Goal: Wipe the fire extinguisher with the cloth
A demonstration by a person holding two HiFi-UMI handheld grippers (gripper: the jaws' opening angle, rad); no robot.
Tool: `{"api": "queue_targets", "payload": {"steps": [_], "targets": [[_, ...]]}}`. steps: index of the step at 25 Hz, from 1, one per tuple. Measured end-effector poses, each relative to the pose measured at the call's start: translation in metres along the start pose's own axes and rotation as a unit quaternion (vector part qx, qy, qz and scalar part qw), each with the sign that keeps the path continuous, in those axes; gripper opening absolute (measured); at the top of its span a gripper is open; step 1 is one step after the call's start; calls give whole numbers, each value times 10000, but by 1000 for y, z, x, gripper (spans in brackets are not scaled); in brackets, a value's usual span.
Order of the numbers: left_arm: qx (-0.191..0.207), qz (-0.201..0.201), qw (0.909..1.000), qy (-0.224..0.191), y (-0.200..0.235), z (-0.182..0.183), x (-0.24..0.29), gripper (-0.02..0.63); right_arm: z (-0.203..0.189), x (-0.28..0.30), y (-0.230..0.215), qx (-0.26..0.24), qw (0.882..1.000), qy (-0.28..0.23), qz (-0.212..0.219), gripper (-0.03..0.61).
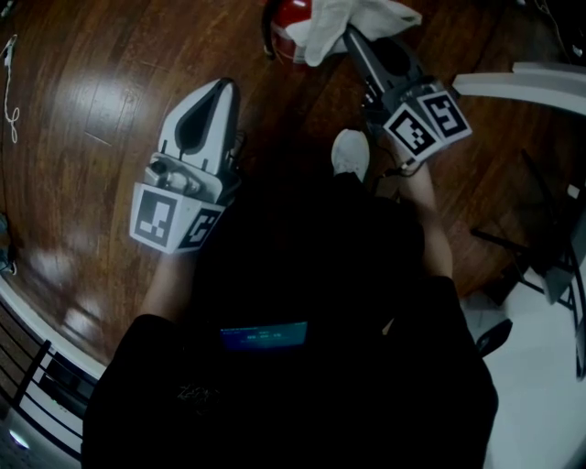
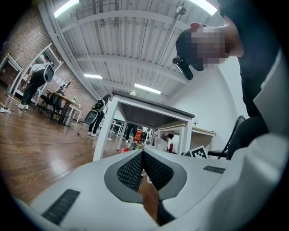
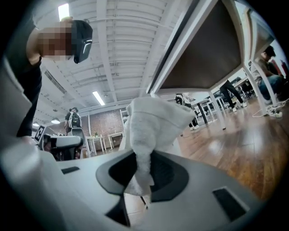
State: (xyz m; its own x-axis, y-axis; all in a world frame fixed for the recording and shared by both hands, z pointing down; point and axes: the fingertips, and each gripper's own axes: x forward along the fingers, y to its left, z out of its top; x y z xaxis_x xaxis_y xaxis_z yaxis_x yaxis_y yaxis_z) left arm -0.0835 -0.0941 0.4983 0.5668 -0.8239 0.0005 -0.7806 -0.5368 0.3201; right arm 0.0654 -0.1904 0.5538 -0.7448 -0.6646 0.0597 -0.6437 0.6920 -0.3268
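**Cloth pinched in the right gripper, draped over the extinguisher**

Closest to the head camera is the person's dark top (image 1: 302, 302), filling the lower middle of the head view, with both forearms reaching forward and down from it toward the wooden floor (image 1: 92, 110).

The left forearm is held out to the left, and the left gripper (image 1: 224, 84) points away from the body over bare boards, its marker cube (image 1: 174, 220) nearest the wrist. In the left gripper view its jaws meet at the tips (image 2: 142, 152), with nothing held between them and only a sliver of floor showing in the narrow slot behind the tips.

The right forearm stretches farther forward past a white shoe (image 1: 351, 153). The right gripper (image 1: 352, 38) angles up and left, with its own marker cube (image 1: 426, 124) at the hand end. Its jaws are closed on the white cloth (image 1: 357, 16). In the right gripper view the cloth (image 3: 151, 122) rises in a bunched fold from between the pads (image 3: 140, 158) and hides what lies beyond it.

The red fire extinguisher (image 1: 291, 23) sits on the floor at the top edge of the head view. The cloth drapes across its right side, so only its left part shows. A white table (image 1: 517, 82) edge runs in from the upper right.
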Motion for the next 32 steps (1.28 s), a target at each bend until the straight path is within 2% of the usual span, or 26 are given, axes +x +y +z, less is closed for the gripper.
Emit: {"api": "queue_targets", "payload": {"steps": [5, 9, 17, 22, 26, 29, 32], "targets": [[6, 30, 10000, 16, 2, -1, 1, -2, -69, 3, -12, -149, 9964, 827, -108, 95], [5, 41, 10000, 22, 2, -3, 1, -2, -130, 11, -27, 100, 9903, 1376, -174, 95], [16, 59, 10000, 32, 2, -5, 3, -2, -196, 16, -58, 403, 9769, 2075, -328, 95], [18, 52, 10000, 45, 0, -5, 4, -2, -216, 17, -65, 358, 9709, 2339, -381, 95], [30, 65, 10000, 11, 0, -3, 4, -2, -213, 13, -62, 374, 9707, 2346, -360, 95], [32, 63, 10000, -5, -1, 0, 3, -2, -193, 5, -55, 355, 9752, 2170, -268, 95], [28, 58, 10000, -44, -1, 3, 3, -2, -152, -4, -49, 398, 9843, 1716, -78, 95]]}}
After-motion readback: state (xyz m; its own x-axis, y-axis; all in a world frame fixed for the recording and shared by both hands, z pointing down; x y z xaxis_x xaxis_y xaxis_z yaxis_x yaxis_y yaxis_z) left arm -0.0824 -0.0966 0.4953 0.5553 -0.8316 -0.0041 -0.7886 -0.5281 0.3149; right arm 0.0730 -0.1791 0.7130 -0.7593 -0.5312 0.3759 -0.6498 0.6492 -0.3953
